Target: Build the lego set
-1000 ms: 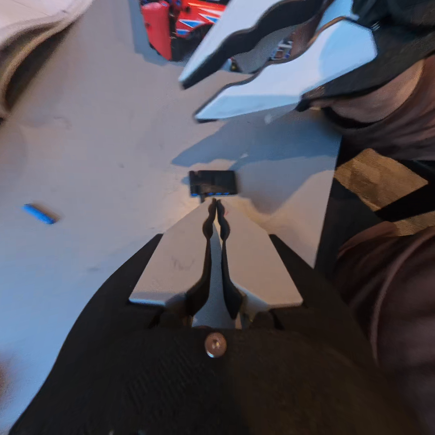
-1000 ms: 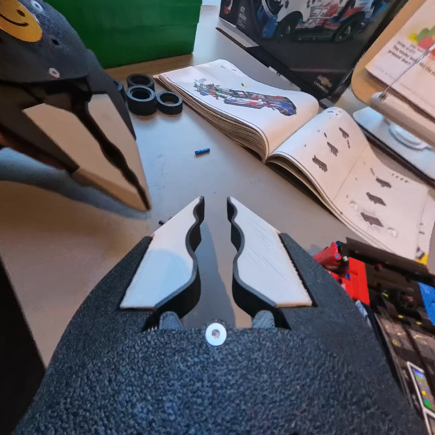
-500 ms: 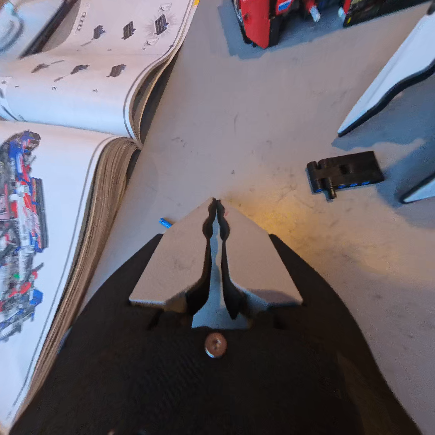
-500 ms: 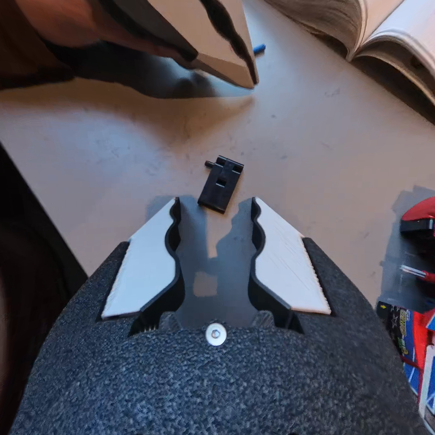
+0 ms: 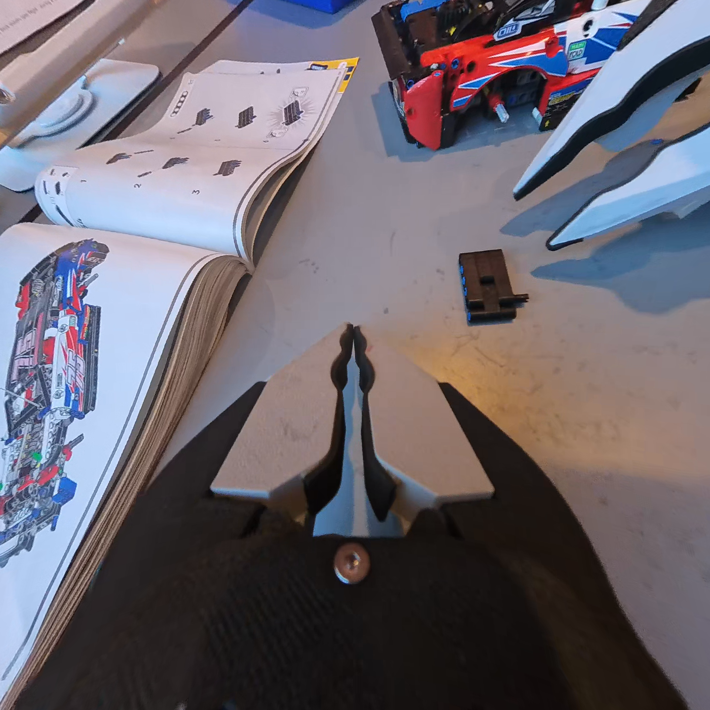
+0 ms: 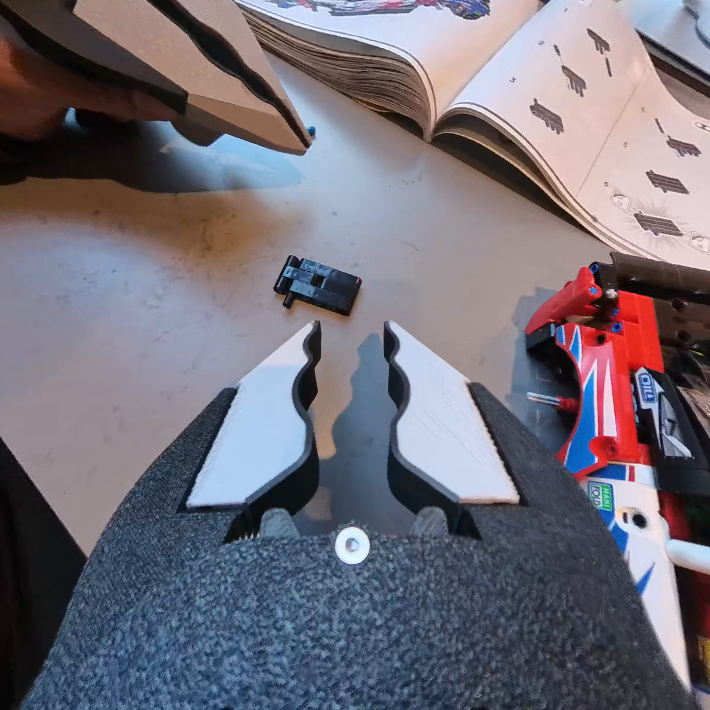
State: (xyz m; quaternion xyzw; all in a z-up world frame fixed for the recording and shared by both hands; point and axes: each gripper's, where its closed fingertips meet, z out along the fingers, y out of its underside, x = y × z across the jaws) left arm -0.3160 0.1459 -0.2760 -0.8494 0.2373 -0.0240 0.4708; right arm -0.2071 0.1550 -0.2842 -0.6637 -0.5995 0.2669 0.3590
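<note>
A small black lego sub-assembly [image 5: 488, 284] with blue pin ends and a short axle stub lies flat on the grey table; it also shows in the right wrist view [image 6: 319, 286]. My right gripper [image 6: 351, 324] is open and empty, its tips just short of the piece; it shows in the left wrist view [image 5: 534, 219] too. My left gripper [image 5: 352, 328] is shut and empty, to the left of the piece. In the right wrist view the left gripper [image 6: 305, 144] has a small blue pin [image 6: 312, 128] just beyond its tip. The red, white and blue car model [image 5: 480, 77] stands at the back.
The open instruction book [image 5: 153, 215] lies along the left, also in the right wrist view [image 6: 499, 77]. The car model [image 6: 614, 384] is close on the right gripper's right. A white stand base [image 5: 77, 100] sits behind the book. The table edge [image 6: 38, 480] runs at lower left. Left tips to right tips: about 12 centimetres. The open instruction book [image 5: 153, 215] lies around 20 centimetres away from my left fingertips. Seen from the right wrist view [image 6: 506, 59] as well.
The left gripper has swung away from the black piece toward the book and blue pin, still shut. The right gripper has opened wider and come down close behind the black piece.
</note>
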